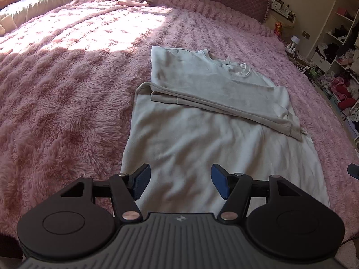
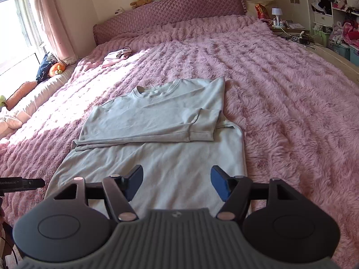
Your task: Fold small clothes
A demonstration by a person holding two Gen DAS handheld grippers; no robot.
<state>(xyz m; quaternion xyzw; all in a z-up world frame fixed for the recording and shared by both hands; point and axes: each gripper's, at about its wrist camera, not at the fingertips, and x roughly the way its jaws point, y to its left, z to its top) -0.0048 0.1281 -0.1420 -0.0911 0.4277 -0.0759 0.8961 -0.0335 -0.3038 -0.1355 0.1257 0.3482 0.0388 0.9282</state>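
A: Where the window light falls at the left edge, what lies around the bed?

B: In the right wrist view, a pink curtain [image 2: 48, 20], then one dark blue cushion [image 2: 43, 70] with an orange plush toy [image 2: 57, 68] just beside it, both on a pale bench [image 2: 44, 92] along the bed's side. On the pink fluffy blanket [image 2: 280, 103], near the headboard [image 2: 166, 15], sits one small stack of folded clothes [image 2: 116, 57] – well apart from everything else. One teddy bear [image 2: 141, 1] rests on top of the headboard.

A: And the piece being folded?

B: One pale grey sweatshirt [image 2: 157, 121] lies flat in the middle of the bed, collar toward the headboard, both sleeves folded across the chest, the hem end nearest the cameras.

A: Anything in the way of it?

B: Nothing lies on the sweatshirt. The left hand-held gripper [image 1: 180, 180] hovers over the hem end, fingers spread wide, holding nothing. The right hand-held gripper [image 2: 177, 182] is the same – wide apart, empty, above the hem.

A: Further right?

B: A bedside table carrying one white lamp [image 2: 276, 14] and a red snack bag [image 2: 261, 11], then open shelves [image 2: 336, 11] crammed with clothes – too jumbled to count.
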